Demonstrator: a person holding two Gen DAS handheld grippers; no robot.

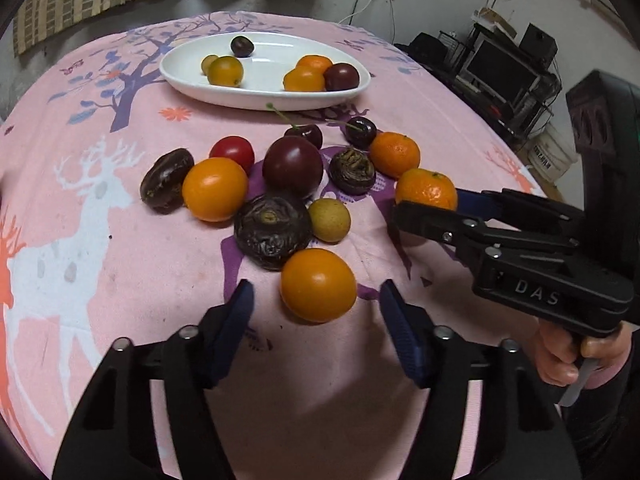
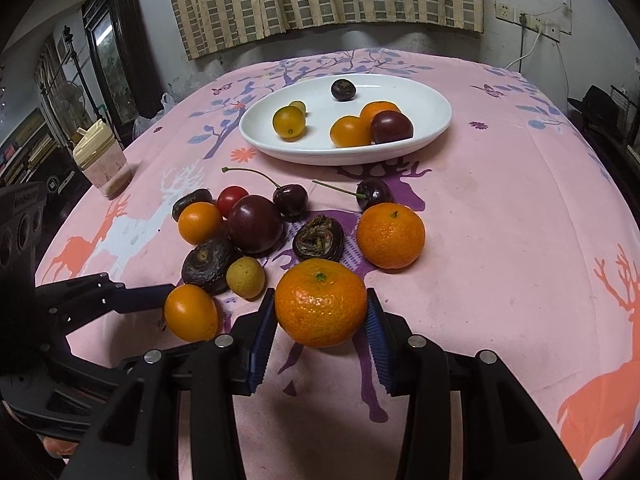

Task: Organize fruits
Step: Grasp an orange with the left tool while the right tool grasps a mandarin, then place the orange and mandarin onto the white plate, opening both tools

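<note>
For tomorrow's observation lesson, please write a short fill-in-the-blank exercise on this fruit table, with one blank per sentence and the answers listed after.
1. The right gripper is shut on a ____.
2. The white oval plate holds ____ fruits.
3. The left gripper stands open around a smooth ____ tomato.
4. Each of the two cherries still has its ____.

Answers: mandarin; six; orange; stem

light: dim, overhead | shadows: soft | edges: fisheye-warped, dark | focus: seemingly sharp
</note>
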